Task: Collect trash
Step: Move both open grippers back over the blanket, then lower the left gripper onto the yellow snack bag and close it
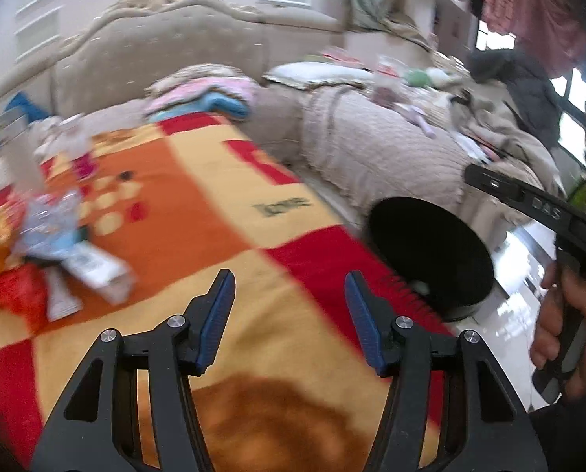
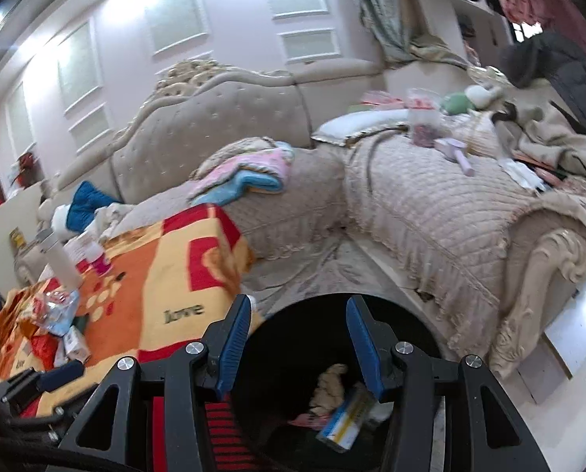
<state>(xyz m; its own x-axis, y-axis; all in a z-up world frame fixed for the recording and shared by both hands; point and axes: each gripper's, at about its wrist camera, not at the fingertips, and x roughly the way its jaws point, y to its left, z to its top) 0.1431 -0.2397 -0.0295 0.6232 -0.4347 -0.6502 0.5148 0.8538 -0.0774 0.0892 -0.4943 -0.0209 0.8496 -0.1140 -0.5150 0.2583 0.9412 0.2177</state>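
The blanket (image 2: 167, 275) shows the word "love", and "DAS" is printed on the right hand-held gripper (image 1: 544, 204). Both the right and the left hand-held gripper (image 1: 289, 287) stand apart with nothing between. Only the right view shows trash (image 2: 340, 417) inside the black bin (image 2: 430, 338); more trash (image 1: 57, 244) lies on the blanket.

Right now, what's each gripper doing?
Left gripper: open, nothing between the fingers.
Right gripper: open, empty, over the black trash bin.

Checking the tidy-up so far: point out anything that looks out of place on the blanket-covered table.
A heap of trash sits at the far left end of the blanket: crumpled wrappers, a clear plastic bag and a small white box lying askew. It is still outside the black bin, which already holds some scraps.
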